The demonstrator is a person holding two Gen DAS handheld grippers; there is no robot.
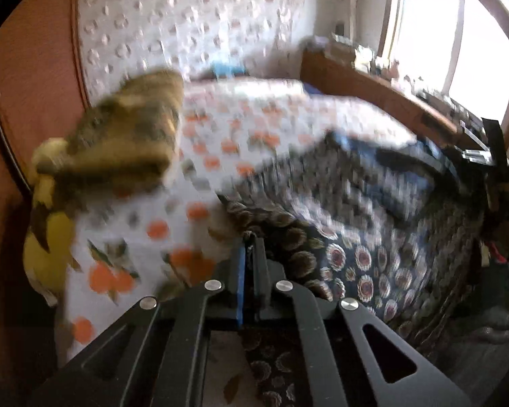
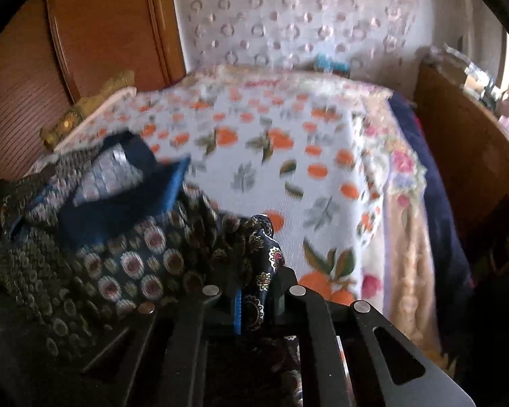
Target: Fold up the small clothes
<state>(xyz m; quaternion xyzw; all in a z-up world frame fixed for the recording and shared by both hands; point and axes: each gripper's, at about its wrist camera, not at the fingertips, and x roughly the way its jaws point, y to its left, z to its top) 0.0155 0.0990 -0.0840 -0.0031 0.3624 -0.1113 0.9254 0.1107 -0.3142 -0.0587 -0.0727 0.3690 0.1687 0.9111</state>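
Note:
A dark garment [image 1: 356, 210] with a round floral print and a blue lining hangs stretched above the bed between both grippers. In the left wrist view my left gripper [image 1: 251, 247] is shut on one edge of it, a fold of the print pinched at the fingertips. In the right wrist view my right gripper [image 2: 258, 271] is shut on another bunched edge of the garment [image 2: 118, 264], which spreads away to the left with its blue lining [image 2: 118, 210] showing. Both views are blurred.
The bed carries a white sheet with orange fruit print [image 2: 288, 169]. A folded olive-brown cloth [image 1: 129, 135] and a yellow soft thing [image 1: 47, 251] lie by the wooden panel [image 1: 34, 84] on the left. A cluttered wooden ledge [image 1: 373, 91] runs under the window on the right.

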